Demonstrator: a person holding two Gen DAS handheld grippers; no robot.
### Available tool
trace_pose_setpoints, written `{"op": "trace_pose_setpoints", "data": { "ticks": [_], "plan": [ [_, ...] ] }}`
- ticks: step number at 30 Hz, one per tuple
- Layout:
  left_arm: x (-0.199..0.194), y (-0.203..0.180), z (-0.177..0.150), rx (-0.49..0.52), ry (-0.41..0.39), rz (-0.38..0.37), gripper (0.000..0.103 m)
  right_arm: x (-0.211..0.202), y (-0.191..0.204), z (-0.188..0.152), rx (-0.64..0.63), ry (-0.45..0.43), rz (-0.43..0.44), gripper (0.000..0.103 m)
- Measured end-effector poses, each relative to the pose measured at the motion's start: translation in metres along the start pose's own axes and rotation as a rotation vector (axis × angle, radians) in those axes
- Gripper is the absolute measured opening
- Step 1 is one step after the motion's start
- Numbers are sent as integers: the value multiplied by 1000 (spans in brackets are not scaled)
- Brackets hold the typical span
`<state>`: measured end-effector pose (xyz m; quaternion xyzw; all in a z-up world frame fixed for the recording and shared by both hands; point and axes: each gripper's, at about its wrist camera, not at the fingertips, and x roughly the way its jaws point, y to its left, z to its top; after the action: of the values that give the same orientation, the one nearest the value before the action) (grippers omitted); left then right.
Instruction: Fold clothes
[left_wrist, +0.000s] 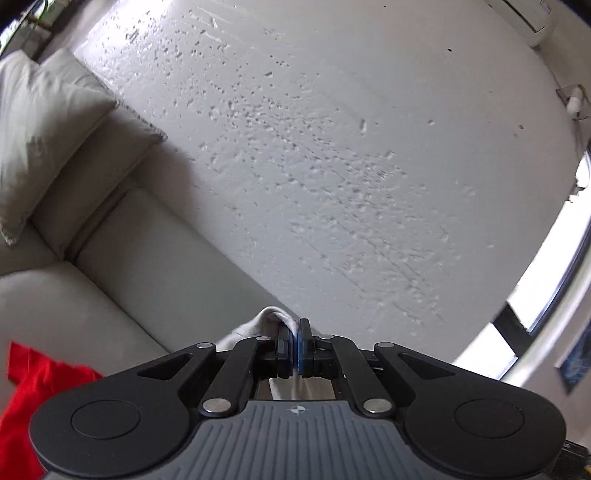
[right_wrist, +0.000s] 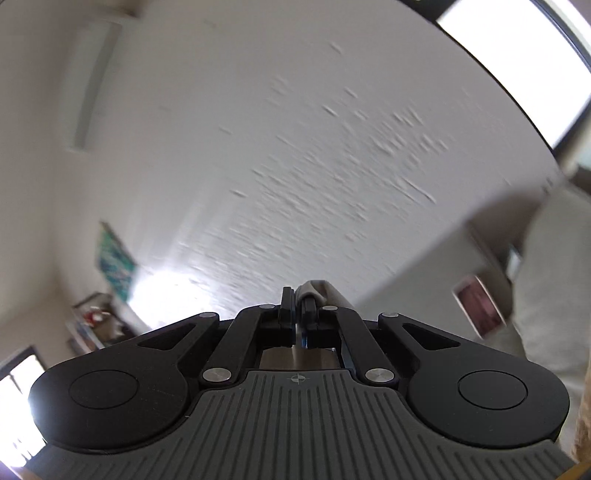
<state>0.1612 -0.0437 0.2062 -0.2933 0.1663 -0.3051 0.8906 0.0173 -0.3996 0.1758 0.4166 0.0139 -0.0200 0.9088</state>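
Pale cloth pinched in left gripper and right gripper, both clenched, raised; thin bite, likely slip if tugged.

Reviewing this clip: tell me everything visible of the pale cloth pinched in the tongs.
Only small parts of the pale cloth show. In the left wrist view a soft off-white fold bulges out left of the shut left tongs, and a strip hangs below between the fingers. In the right wrist view a similar fold sticks out right of the shut right tongs. It looks like thin knit fabric, held up with a white textured wall behind it. Its full shape and garment type cannot be told.
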Motion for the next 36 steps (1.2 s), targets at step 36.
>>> {"op": "trace_pose_setpoints", "data": {
  "ticks": [36],
  "plan": [
    [-20,145,-288,151,689,480,1,-57,-205,-193,-43,388,-615,2]
  ]
}}
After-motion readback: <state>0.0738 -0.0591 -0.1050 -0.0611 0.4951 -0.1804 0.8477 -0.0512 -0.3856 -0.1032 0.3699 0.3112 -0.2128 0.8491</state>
